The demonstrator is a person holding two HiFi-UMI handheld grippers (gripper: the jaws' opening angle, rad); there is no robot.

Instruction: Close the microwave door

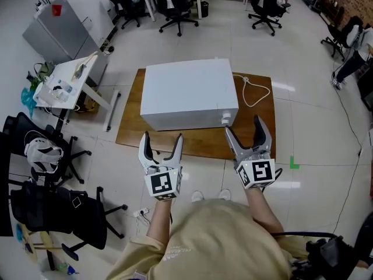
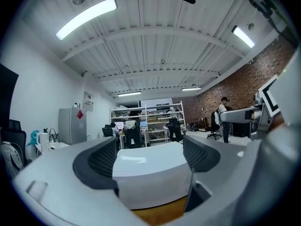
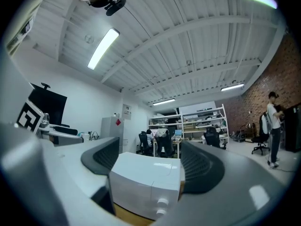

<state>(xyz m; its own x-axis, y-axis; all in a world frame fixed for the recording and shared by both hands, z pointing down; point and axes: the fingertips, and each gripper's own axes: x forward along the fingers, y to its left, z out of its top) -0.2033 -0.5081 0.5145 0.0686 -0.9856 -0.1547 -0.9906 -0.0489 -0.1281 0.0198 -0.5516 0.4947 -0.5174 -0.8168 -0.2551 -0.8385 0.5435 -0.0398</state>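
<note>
A white microwave (image 1: 189, 93) stands on a low wooden table (image 1: 131, 133), its door flush with the body and its two knobs (image 1: 225, 120) at the front right corner. My left gripper (image 1: 162, 141) hovers in front of the door's left half, jaws spread wide with nothing between them. My right gripper (image 1: 249, 133) floats before the knob corner, also open and empty. The left gripper view frames the microwave (image 2: 148, 171) between the two pads. In the right gripper view the microwave (image 3: 146, 182) and its knobs (image 3: 161, 204) sit between the jaws.
A white cable (image 1: 252, 92) lies on the table right of the microwave. A white side table (image 1: 64, 86) and black office chairs (image 1: 58, 209) stand at the left. More chairs (image 1: 175, 4) and desks fill the far room. A person (image 3: 273, 126) stands far right.
</note>
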